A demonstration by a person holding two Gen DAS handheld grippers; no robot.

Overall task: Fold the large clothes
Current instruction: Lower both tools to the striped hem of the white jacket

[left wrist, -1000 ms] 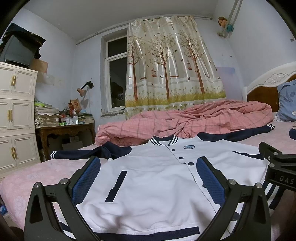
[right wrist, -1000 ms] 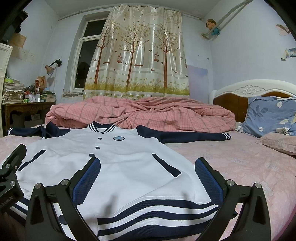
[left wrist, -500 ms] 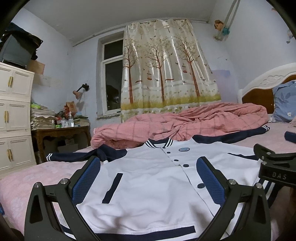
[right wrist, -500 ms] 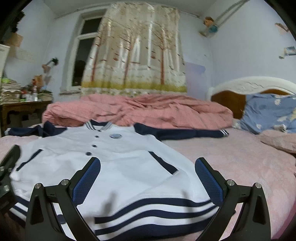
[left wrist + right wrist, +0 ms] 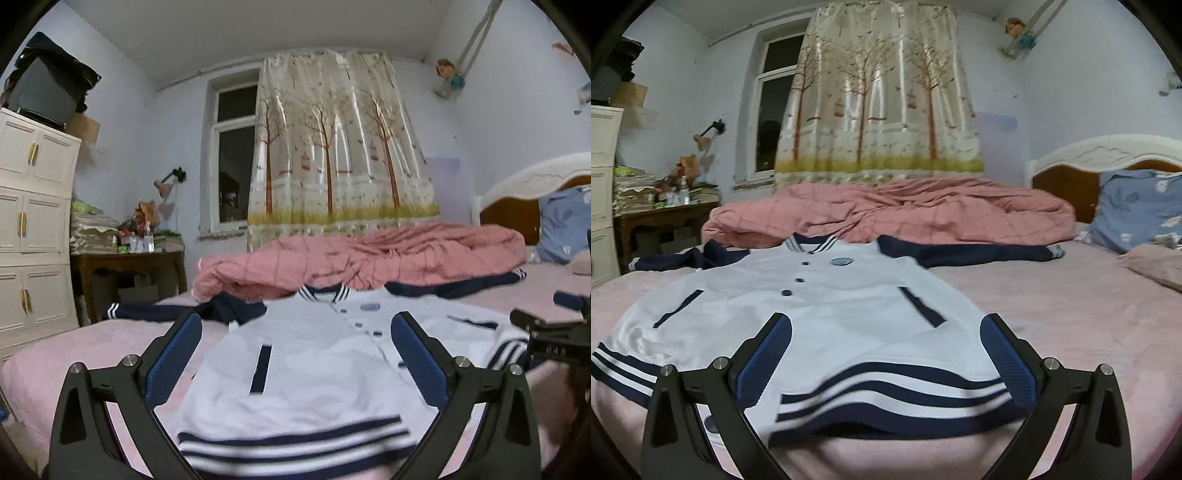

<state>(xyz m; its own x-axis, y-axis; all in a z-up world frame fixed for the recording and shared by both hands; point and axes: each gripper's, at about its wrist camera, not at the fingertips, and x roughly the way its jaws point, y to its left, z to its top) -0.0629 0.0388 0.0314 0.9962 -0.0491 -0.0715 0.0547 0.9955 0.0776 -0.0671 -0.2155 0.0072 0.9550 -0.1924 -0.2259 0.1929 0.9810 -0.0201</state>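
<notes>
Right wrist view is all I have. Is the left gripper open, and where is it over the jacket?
Observer: Open. The left gripper hovers low over the jacket's left half, nothing pinched.
Operator: Does that camera see my right gripper?
Observer: Yes, the right gripper sits at its right edge, by the hem's right corner.
Operator: What's left of the bed?
Observer: A white cabinet with gold-handled doors and a dark bulky item on top.

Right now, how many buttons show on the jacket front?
3 on the jacket: top button, middle, lower, running down the placket below the collar. More may hide behind the right gripper.
</notes>
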